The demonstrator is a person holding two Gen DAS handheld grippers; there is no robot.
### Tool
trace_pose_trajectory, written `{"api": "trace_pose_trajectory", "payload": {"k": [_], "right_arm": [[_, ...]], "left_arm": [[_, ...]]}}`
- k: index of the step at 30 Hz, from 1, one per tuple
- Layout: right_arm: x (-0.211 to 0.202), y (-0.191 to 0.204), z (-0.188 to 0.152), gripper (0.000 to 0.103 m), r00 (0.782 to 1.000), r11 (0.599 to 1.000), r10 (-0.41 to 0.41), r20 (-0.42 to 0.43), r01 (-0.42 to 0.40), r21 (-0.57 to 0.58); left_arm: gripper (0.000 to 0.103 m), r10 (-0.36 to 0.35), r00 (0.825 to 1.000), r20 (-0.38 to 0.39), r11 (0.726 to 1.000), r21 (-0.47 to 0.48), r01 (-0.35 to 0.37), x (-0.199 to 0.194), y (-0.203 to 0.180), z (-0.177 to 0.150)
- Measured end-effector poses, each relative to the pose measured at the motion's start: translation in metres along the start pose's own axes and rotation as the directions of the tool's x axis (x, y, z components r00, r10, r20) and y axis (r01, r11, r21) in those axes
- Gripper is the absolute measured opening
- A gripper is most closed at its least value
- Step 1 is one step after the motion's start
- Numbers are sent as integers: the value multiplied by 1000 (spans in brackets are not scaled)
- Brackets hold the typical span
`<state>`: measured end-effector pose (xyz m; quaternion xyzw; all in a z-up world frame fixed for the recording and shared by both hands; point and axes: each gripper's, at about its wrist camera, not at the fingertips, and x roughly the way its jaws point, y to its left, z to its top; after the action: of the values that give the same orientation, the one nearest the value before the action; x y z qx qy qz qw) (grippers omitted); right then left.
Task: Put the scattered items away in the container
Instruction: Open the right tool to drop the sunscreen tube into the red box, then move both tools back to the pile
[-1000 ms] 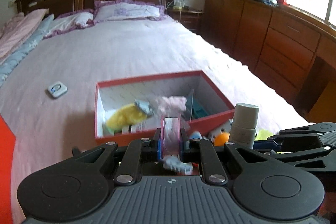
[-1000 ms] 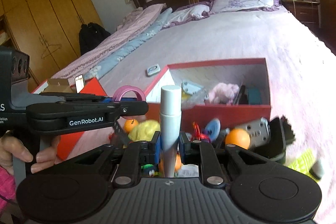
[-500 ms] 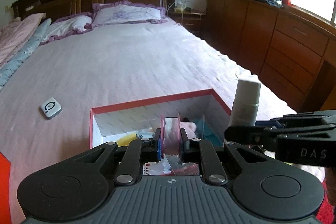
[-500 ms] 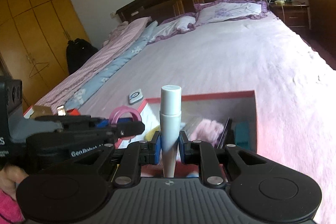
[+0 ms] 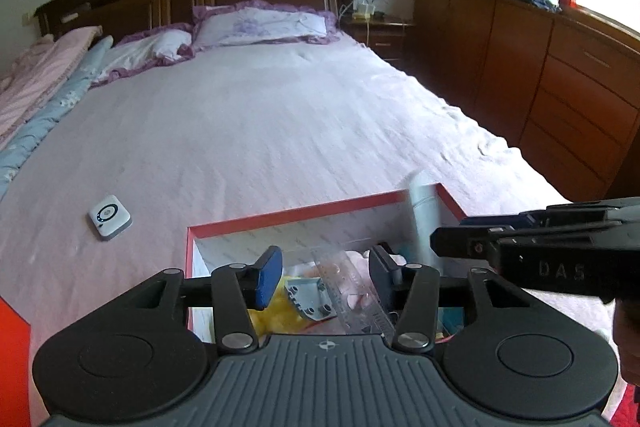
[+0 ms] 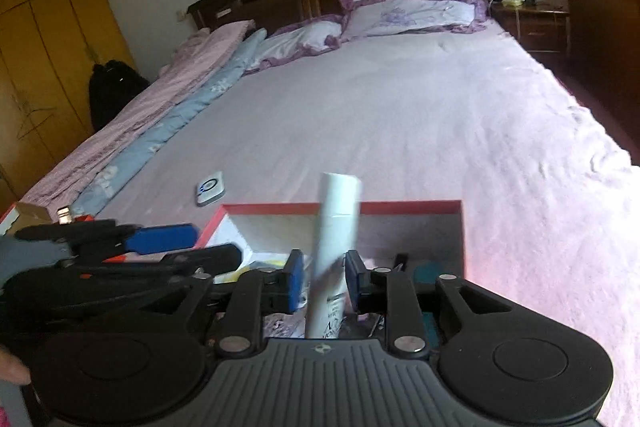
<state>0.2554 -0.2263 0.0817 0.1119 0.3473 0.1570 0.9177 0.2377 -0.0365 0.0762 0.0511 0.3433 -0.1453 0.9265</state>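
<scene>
The red box [image 5: 304, 213] with a white inside lies on the bed below both grippers. A yellow plush [image 5: 276, 311], a grey part [image 5: 308, 297], a clear ruler [image 5: 360, 303] and something pink lie in it. My left gripper [image 5: 326, 263] hangs over the box, its jaws opening, with nothing between them. In the right wrist view it sits at the left [image 6: 160, 247]. My right gripper [image 6: 324, 279] is over the same box [image 6: 400, 207], jaws opening. The white tube [image 6: 334, 227] stands tilted and blurred between its pads, loose. In the left wrist view the tube [image 5: 424, 215] is at the right gripper [image 5: 460, 235].
A small white device [image 5: 109, 217] lies on the pink sheet left of the box. A red lid [image 5: 12, 327] shows at the left edge. Wooden drawers [image 5: 560, 87] run along the right of the bed. Folded quilts [image 6: 160, 107] and pillows lie toward the headboard.
Both grippers moved forward over the box. The left jaws opened and the pink tape roll is gone from them. The right jaws spread and the white tube has tipped.
</scene>
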Motion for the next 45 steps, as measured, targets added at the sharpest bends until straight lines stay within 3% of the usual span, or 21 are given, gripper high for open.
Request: {"api": "trace_pose_trajectory", "payload": {"k": [1,2,5,7,12,19,27,39,45], "right_arm": [[-2,-2,-2,47,1000,1000,1,9,-1,15],[-5,-3,-5,51,1000,1000,1,18,-2,30],[-18,-4,-16,51,999,999,4,33,-6,45],[-28,-2,-26,58,999,999,7,40,-9,46],[-78,4,-76,73,998,997,13,54,-17,71],[-135,21,-166,73,999,1000,-3,33,2,24],[-149,45,-237,76,998,999,-41,-44,40,-26],[-152,44,-273,79,971,986,-66,-228,28,-163],[-148,47,-278,78,973,983,-71,-220,31,-182]], "left_arm": [[53,3,1000,4,1000,-1,-3,-3,-1,-2],[55,8,1000,10,1000,-3,-8,-9,-3,-5],[68,20,999,37,1000,-25,-19,-33,-6,-19],[78,18,998,53,999,-43,-16,-51,-8,-32],[84,58,998,38,995,-82,-55,-92,-13,-81],[85,73,995,-65,992,-94,-79,-124,-16,-154],[85,85,985,-153,994,-51,-93,-139,-23,-212],[89,50,980,-193,999,-3,-52,-130,-44,-226],[90,60,977,-203,998,-4,-62,-124,-44,-229]]}}
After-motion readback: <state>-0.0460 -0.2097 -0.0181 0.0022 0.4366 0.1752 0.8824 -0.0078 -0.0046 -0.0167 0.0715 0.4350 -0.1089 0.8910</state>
